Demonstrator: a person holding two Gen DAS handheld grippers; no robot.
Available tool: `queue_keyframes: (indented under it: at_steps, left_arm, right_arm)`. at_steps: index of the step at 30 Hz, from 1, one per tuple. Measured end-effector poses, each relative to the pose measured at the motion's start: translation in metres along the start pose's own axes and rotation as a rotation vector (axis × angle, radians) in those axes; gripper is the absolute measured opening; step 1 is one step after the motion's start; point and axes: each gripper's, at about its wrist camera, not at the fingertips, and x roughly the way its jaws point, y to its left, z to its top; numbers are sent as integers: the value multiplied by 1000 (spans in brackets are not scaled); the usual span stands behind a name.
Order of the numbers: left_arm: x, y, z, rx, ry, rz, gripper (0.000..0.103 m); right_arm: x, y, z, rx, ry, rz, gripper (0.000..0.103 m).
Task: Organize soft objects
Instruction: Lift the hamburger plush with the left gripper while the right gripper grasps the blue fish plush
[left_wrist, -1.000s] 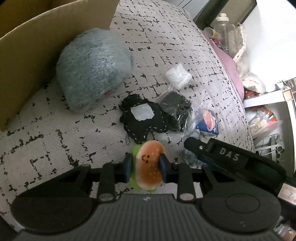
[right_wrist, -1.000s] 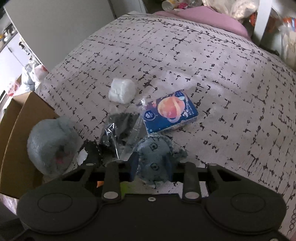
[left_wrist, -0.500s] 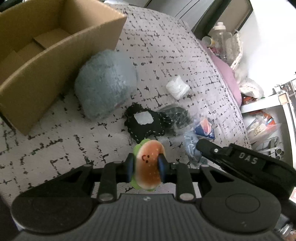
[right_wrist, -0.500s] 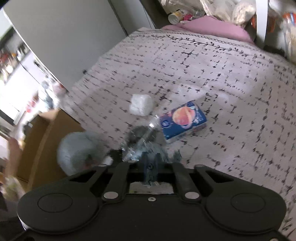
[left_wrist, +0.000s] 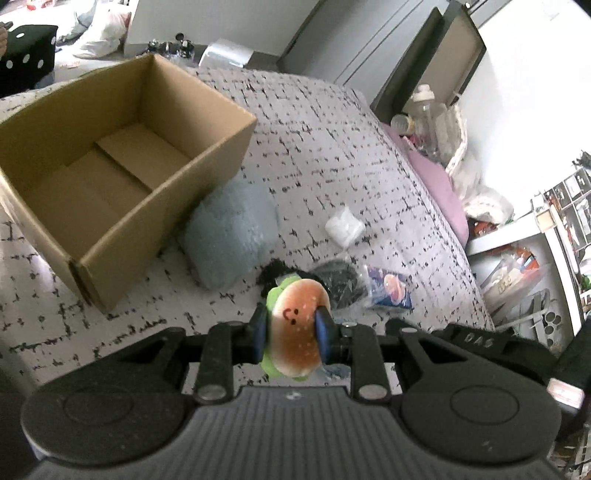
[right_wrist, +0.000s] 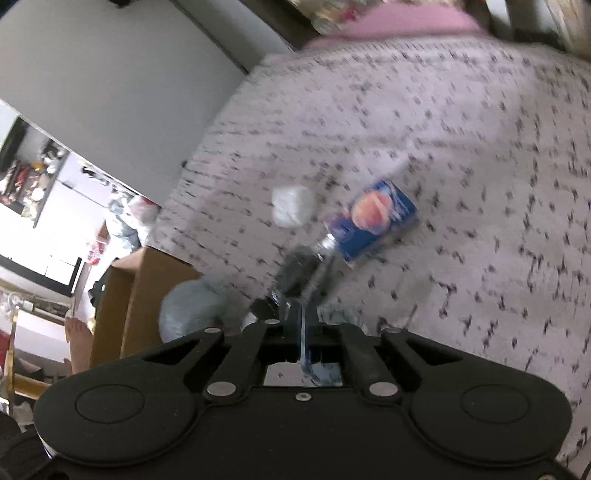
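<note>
Two grippers, seven soft items and one box on a bed

Left gripper (left_wrist: 291, 332): blue-padded fingers (left_wrist: 324, 330) closed on a small round plush hamburger with a tan bun, a drawn smiling face and a green lettuce frill (left_wrist: 295, 334), carried above the bed and clear of the cover.

Right gripper (right_wrist: 304, 332): fingers fully closed; a thin fold of pale blue-grey fabric (right_wrist: 306, 354) is pinched between them. View blurred, so what the fabric belongs to cannot be told.

Bed with a pale grey cover printed in black broken lines (left_wrist: 332, 147): carries all items listed below.

Open brown cardboard box (left_wrist: 110, 177): on the bed at the left of the left wrist view, flaps folded flat inside, nothing in it.

Fluffy pale blue-grey plush cushion (left_wrist: 229, 236): touching the near side wall of the box.

Small white crumpled soft bundle (left_wrist: 344, 229): well apart from the box, beyond the dark items.

Black frilled fabric piece (left_wrist: 273, 271): just beside the cushion, partly hidden behind the hamburger.

Dark item in a clear plastic bag (left_wrist: 340, 282): next to the black fabric piece.

Blue packet printed with an orange round picture (left_wrist: 389, 290): just beside the bagged item
</note>
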Motion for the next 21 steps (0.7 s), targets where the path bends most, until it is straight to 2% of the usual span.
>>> queue_keyframes:
  at_steps: [1, 3, 5, 7, 14, 21]
  left_arm:
    - [-1, 1, 1, -3, -4, 0, 26]
    - [-2, 4, 2, -10, -12, 3, 26]
    - [-3, 7, 3, -16, -18, 9, 26]
    - [-3, 10, 5, -25, -19, 10, 26]
    - [2, 19, 6, -22, -20, 10, 26]
    - [15, 23, 7, -23, 1, 19, 26]
  right_arm:
    - [2, -2, -1, 12, 12, 0, 8]
    - [5, -3, -2, 20, 27, -9, 23]
    - [7, -1, -3, 10, 32, -29, 44]
    - [9, 4, -4, -20, 32, -69, 50]
    - [18, 19, -8, -128, 41, -115, 51]
    - [37, 27, -14, -206, 94, -159, 51]
